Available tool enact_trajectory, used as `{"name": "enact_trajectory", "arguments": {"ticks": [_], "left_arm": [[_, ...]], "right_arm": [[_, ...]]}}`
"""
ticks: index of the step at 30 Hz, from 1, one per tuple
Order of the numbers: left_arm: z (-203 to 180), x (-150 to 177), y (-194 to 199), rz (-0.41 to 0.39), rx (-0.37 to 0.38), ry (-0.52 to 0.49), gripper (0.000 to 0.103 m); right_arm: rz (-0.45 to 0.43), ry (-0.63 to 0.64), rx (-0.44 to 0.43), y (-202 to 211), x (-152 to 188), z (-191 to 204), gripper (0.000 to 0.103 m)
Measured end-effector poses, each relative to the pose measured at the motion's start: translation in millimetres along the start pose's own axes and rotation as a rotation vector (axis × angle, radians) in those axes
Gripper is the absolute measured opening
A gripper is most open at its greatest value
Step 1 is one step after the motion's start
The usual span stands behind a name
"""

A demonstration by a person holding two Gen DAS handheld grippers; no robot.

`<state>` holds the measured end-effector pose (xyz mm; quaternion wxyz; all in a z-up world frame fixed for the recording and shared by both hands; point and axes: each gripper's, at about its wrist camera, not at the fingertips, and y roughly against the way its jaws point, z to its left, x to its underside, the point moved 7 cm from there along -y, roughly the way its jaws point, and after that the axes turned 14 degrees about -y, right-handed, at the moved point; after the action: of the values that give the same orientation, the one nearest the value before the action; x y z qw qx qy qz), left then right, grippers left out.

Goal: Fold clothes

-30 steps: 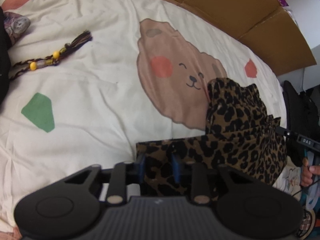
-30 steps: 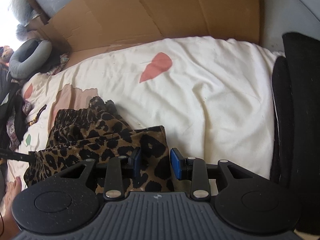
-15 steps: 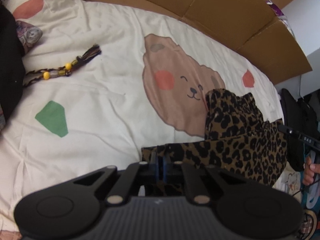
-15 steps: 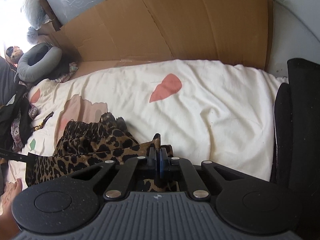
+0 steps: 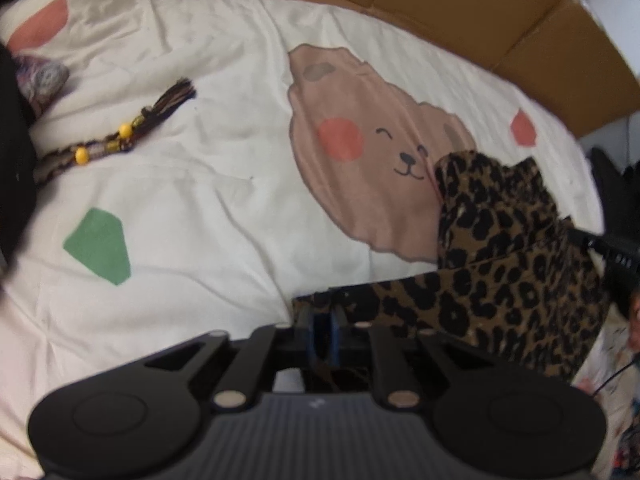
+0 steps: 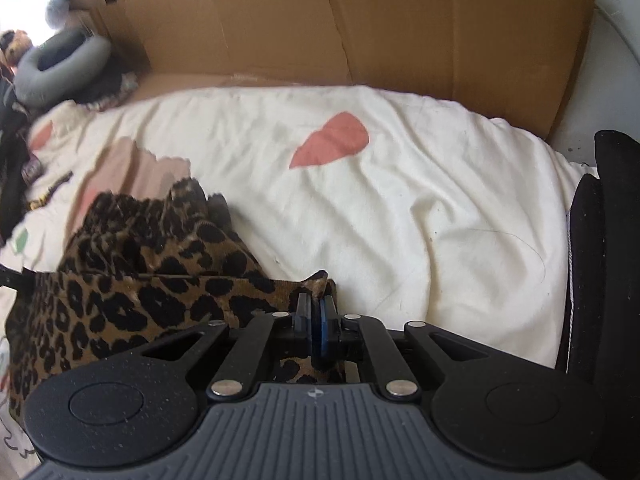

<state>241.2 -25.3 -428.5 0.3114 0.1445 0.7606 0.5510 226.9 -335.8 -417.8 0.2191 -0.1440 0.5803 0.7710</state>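
The garment [image 5: 520,272] just ahead of the left hand-held gripper [image 5: 322,330] is tan-brown with black leopard spots; the same print shows ahead and left of the right hand-held gripper [image 6: 316,320]. Both hand-held grippers are black with dark grey ribbed bodies and blue finger pads. The bedsheet [image 5: 208,200] is cream, printed with a pinkish-brown bear [image 5: 372,148] that has a coral cheek and black face lines, a green patch [image 5: 98,246] ahead to the left, and coral patches [image 6: 330,146]. A cord [image 5: 120,132] far left is dark, multicoloured, with yellow beads. The cardboard [image 6: 360,24] beyond is plain brown. A grey ring cushion [image 6: 60,66] lies far left.
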Motion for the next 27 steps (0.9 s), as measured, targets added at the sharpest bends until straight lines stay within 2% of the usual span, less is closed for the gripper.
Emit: {"name": "enact_trajectory", "arguments": {"ticks": [2, 4, 6, 15, 22, 27], "left_arm": [[-0.8, 0.3, -1.8, 0.010, -0.011, -0.009, 0.034], [-1.7, 0.6, -3.5, 0.020, -0.022, -0.017, 0.034], [-2.5, 0.9, -5.2, 0.029, -0.033, -0.026, 0.034], [-8.6, 0.6, -12.3, 0.033, -0.071, -0.068, 0.035], [-22.2, -2.4, -11.9, 0.034, -0.120, -0.205, 0.026], [-31.9, -1.8, -13.3, 0.029, -0.160, -0.293, 0.023]], "right_arm": [[0.001, -0.005, 0.008, 2.4, -1.9, -0.6, 0.008], [0.005, -0.017, 0.007, 4.7, -3.3, -2.4, 0.027], [0.015, -0.032, -0.006, 5.3, -3.4, -5.3, 0.038], [0.069, -0.011, -0.020, -9.7, 1.3, -2.7, 0.038], [0.070, 0.024, -0.034, -18.6, 1.3, 2.4, 0.039], [0.062, 0.078, -0.025, -19.8, 1.7, 8.8, 0.037]]}}
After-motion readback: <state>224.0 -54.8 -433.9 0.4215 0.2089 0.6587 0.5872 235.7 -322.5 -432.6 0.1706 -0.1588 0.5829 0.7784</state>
